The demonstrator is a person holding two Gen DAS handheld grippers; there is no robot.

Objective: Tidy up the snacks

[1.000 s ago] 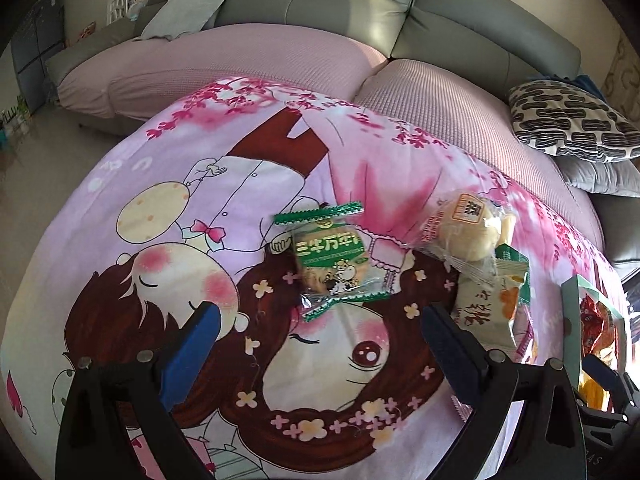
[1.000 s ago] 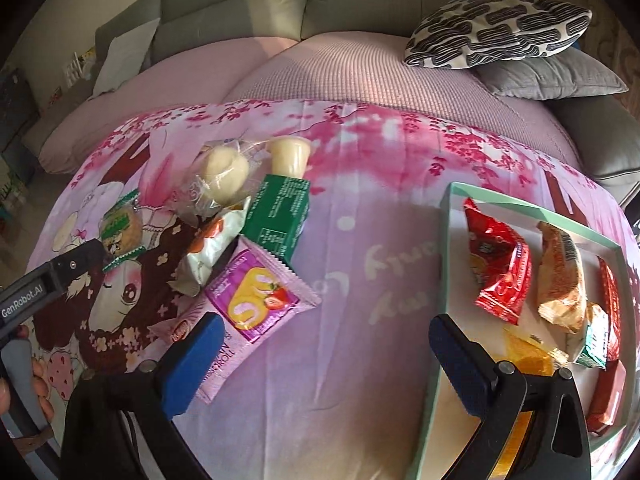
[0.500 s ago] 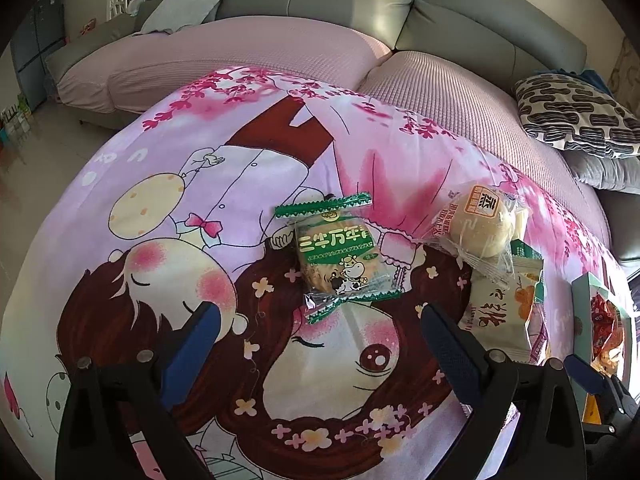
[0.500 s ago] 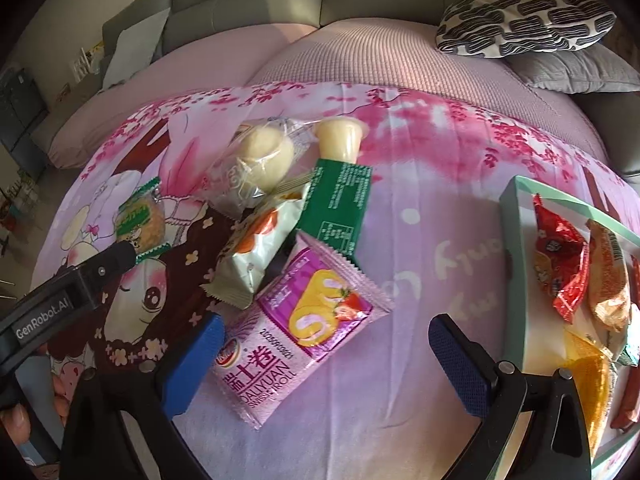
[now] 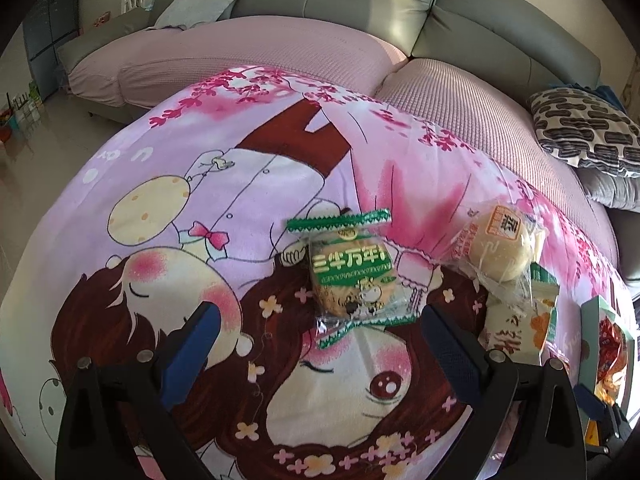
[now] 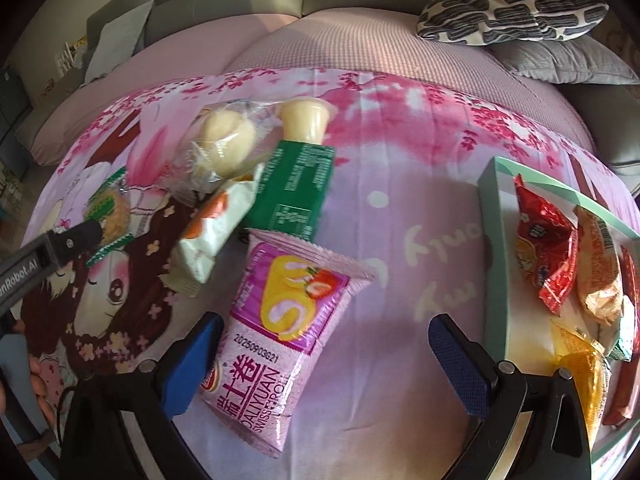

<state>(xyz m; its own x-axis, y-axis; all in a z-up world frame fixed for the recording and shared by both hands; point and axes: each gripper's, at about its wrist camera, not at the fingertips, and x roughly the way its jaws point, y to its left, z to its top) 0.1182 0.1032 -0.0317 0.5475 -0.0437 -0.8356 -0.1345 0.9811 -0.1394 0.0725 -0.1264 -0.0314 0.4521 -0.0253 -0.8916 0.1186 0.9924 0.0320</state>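
Five loose snacks (image 6: 280,336) on cloth (image 6: 400,220), four visible in tray (image 6: 494,248)

Cartoon cloth (image 5: 248,184): snack packets (image 6: 280,336), tray (image 6: 494,264).

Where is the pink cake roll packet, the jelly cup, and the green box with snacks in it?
pink cake roll packet (image 6: 288,320): right wrist view, on its roll picture.
jelly cup (image 6: 306,122): right wrist view, on its side wall.
green box (image 6: 493,240): right wrist view, on its left wall.

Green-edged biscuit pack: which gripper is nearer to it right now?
Left. The left gripper is open just short of the green-edged biscuit pack; the right gripper is open over the pink Swiss roll packet, farther away.
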